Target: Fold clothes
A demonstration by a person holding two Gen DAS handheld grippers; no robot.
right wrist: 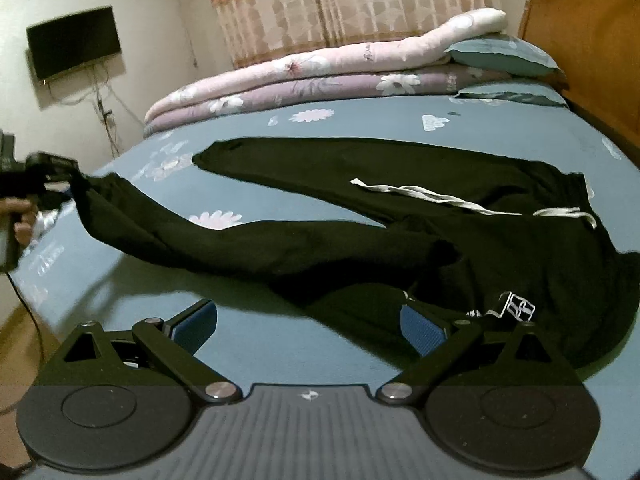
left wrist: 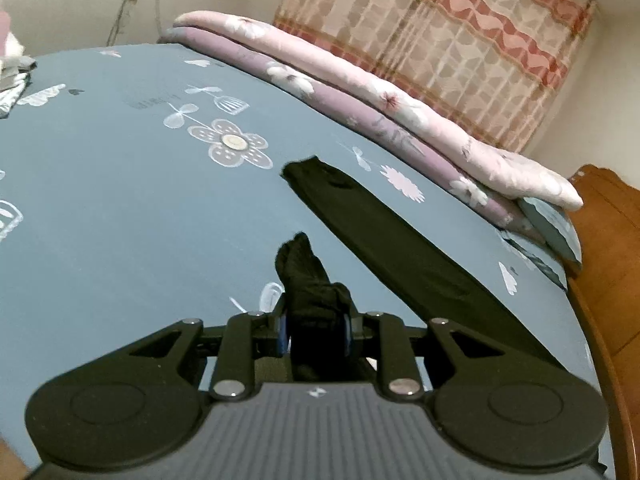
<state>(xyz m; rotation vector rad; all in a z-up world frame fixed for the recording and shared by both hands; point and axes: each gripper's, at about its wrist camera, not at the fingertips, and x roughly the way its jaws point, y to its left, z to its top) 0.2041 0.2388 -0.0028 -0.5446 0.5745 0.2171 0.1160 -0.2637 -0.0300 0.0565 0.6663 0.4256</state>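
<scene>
Black sweatpants (right wrist: 460, 240) with a white drawstring (right wrist: 440, 198) and a white logo lie spread on the blue flowered bed sheet (right wrist: 280, 340). My left gripper (left wrist: 316, 328) is shut on the cuff of the near leg (left wrist: 308, 276) and holds it lifted; it also shows at the far left of the right wrist view (right wrist: 60, 176). The other leg (left wrist: 400, 240) lies flat, running to the right. My right gripper (right wrist: 308, 320) is open, low over the sheet, its right finger (right wrist: 424, 330) at the edge of the waist part.
Folded pink and purple quilts (right wrist: 320, 76) and blue pillows (right wrist: 504, 56) lie along the far side of the bed. A wooden headboard (right wrist: 592, 40) stands at the right. A wall TV (right wrist: 72, 42) and a curtain (right wrist: 340, 0) are behind. Folded clothes (left wrist: 12, 76) sit at the far left.
</scene>
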